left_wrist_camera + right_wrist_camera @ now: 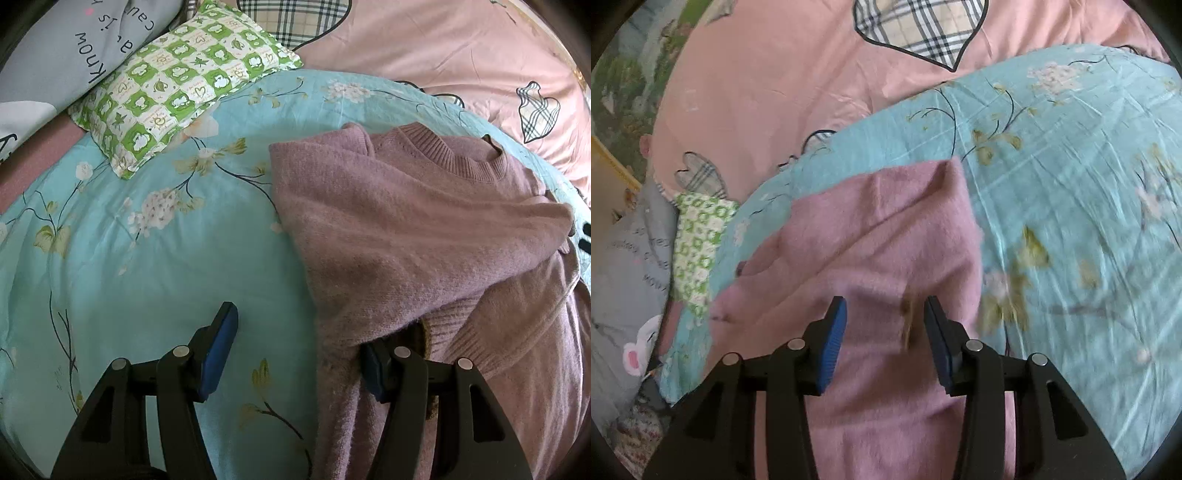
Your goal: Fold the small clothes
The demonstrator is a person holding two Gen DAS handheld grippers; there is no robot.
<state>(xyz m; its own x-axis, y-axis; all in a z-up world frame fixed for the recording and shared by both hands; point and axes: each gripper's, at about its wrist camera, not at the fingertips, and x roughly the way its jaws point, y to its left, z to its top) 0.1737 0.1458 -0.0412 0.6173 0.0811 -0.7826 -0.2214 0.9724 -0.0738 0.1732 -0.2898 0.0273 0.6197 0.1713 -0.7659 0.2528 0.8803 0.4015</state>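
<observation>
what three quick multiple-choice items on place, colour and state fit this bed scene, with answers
1. The sweater lies on:
A. the blue floral quilt
B. a wooden floor
C. a chair

2. The checked pillow is:
A. red and black
B. green and white
C. plain yellow

3. The right gripper has its jaws:
A. clamped on a sock
B. apart over the sweater
C. out of sight

Answers: 1 A, quilt shows around the knit; 2 B, green squares on white; 3 B, blue pads stand apart above the knit.

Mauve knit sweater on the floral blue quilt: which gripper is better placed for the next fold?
Probably left. The left gripper stands open astride the mauve knit sweater hem edge, one finger tucked under it. The right gripper is open above flat cloth mid-panel, gripping nothing.
</observation>
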